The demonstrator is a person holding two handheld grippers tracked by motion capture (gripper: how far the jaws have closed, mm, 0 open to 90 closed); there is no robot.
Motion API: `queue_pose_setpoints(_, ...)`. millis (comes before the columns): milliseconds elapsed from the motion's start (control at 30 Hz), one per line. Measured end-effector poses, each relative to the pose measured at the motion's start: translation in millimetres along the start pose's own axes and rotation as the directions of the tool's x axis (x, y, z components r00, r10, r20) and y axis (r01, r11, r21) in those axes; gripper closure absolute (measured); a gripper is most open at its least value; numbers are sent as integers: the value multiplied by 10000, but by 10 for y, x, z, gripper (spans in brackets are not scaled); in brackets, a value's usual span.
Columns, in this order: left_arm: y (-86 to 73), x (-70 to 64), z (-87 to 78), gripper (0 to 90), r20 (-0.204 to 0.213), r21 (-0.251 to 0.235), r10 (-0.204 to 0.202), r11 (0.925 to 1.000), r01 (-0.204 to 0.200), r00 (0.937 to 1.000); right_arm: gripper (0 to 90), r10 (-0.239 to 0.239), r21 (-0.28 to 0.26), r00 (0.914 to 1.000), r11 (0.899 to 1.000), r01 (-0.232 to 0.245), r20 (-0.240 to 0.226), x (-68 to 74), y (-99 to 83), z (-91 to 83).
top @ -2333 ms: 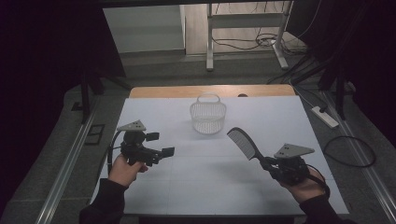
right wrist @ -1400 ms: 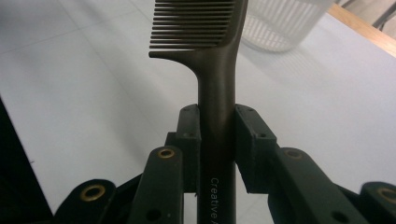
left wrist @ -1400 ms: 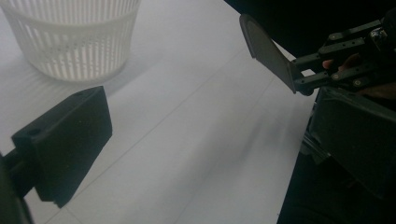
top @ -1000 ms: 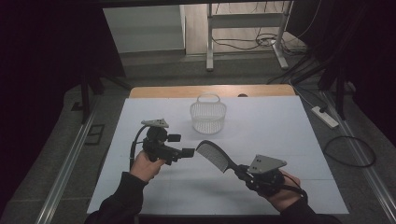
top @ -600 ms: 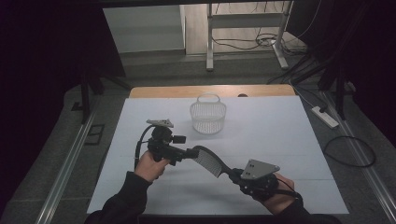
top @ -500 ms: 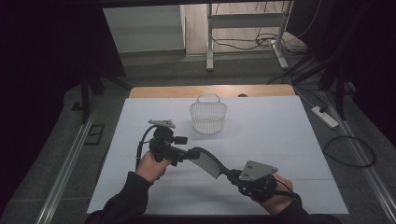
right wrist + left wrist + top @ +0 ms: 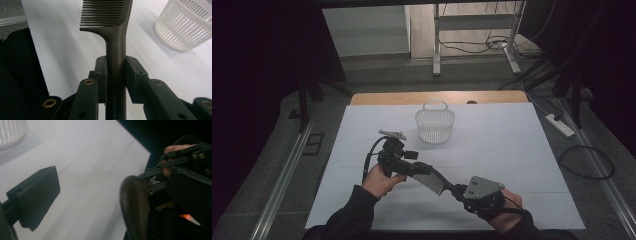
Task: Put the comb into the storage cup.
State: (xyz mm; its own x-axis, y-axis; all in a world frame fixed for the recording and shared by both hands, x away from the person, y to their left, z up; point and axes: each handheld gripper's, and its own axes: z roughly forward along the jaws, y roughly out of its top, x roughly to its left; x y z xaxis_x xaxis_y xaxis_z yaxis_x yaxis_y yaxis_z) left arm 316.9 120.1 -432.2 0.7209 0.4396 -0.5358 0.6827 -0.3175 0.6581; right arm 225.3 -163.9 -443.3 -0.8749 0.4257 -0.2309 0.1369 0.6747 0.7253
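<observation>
Currently right claw (image 7: 116,68) is clamped on the comb (image 7: 110,17) handle; left claw (image 7: 424,169), spread, meets its head. Early release risks dropping it onto the surface (image 7: 512,145).

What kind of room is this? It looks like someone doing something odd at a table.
Probably a lab or workshop set up for recording. A person holds a gripper in each hand, the right gripper clamping a comb, over a white-covered table. Dark curtains, floor cables and a power strip surround it.
</observation>
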Motion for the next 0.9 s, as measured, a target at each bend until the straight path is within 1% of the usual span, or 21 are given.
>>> queue_pose_setpoints(67, -5, -3, 5, 22, 16, 128, 56, 9999, -56, 10000, 721, -15, 20, 10000, 10000, 14, 29, -1, -2, 0)
queue_pose_setpoints(100, -6, -9, 4, 44, 38, 177, 34, 9998, -35, 10000, 722, -27, 22, 10000, 10000, 27, 47, -3, -4, -1)
queue_pose_setpoints(133, -7, -15, -2, 77, 145, 184, 54, 9998, -57, 9999, 721, -46, 26, 10000, 10000, 46, 71, -6, -6, -2)
queue_pose_setpoints(233, -6, -18, -34, 197, 359, 65, -65, 10000, 63, 9993, 722, -59, 28, 9998, 10000, 59, 163, -12, -12, -6)
queue_pose_setpoints(267, -6, -15, -42, 250, 437, 31, -65, 10000, 64, 9990, 722, -68, 22, 9998, 10000, 68, 189, -12, -13, -7)
queue_pose_setpoints(333, -9, -10, -62, 324, 669, -46, -258, 9996, 262, 9974, 722, -106, 33, 9997, 9999, 105, 221, -12, -15, -9)
queue_pose_setpoints(400, -13, 7, -81, 404, 938, -138, -362, 9992, 376, 9949, 721, -123, 21, 9996, 9999, 123, 250, -10, -14, -10)
queue_pose_setpoints(467, -18, 26, -98, 477, 1235, -221, -562, 9980, 594, 9908, 722, -154, -12, 9994, 9999, 155, 295, -7, -14, -9)
queue_pose_setpoints(533, -23, 41, -103, 559, 1433, -225, -674, 9972, 714, 9874, 722, -179, -20, 9994, 9998, 179, 301, -5, -14, -10)
queue_pose_setpoints(567, -27, 54, -107, 585, 1601, -215, -715, 9969, 759, 9845, 721, -187, -25, 9994, 9998, 188, 307, -4, -14, -10)
queue_pose_setpoints(667, -33, 71, -110, 687, 1817, -221, -846, 9957, 900, 9797, 721, -238, -33, 9992, 9997, 239, 325, 0, -12, -12)
queue_pose_setpoints(700, -35, 78, -112, 711, 1929, -218, -934, 9948, 994, 9768, 721, -244, -43, 9991, 9997, 246, 337, 1, -12, -11)
queue_pose_setpoints(733, -37, 82, -115, 744, 1943, -232, -951, 9946, 1015, 9763, 722, -251, -60, 9991, 9997, 254, 336, 0, -12, -12)
queue_pose_setpoints(767, -40, 88, -118, 766, 1992, -261, -1024, 9936, 1097, 9746, 721, -269, -61, 9991, 9996, 271, 334, 1, -12, -14)
queue_pose_setpoints(800, -42, 97, -119, 780, 2108, -258, -1080, 9929, 1160, 9716, 721, -312, -88, 9989, 9995, 315, 353, 2, -11, -16)
queue_pose_setpoints(833, -45, 108, -121, 788, 2269, -250, -1212, 9912, 1302, 9663, 721, -326, -89, 9988, 9994, 329, 355, 3, -11, -16)
queue_pose_setpoints(867, -49, 114, -121, 797, 2344, -274, -1259, 9903, 1360, 9640, 721, -346, -79, 9988, 9994, 349, 358, 5, -11, -14)
queue_pose_setpoints(900, -52, 123, -120, 806, 2443, -243, -1373, 9888, 1476, 9599, 721, -375, -67, 9986, 9993, 377, 373, 7, -12, -12)
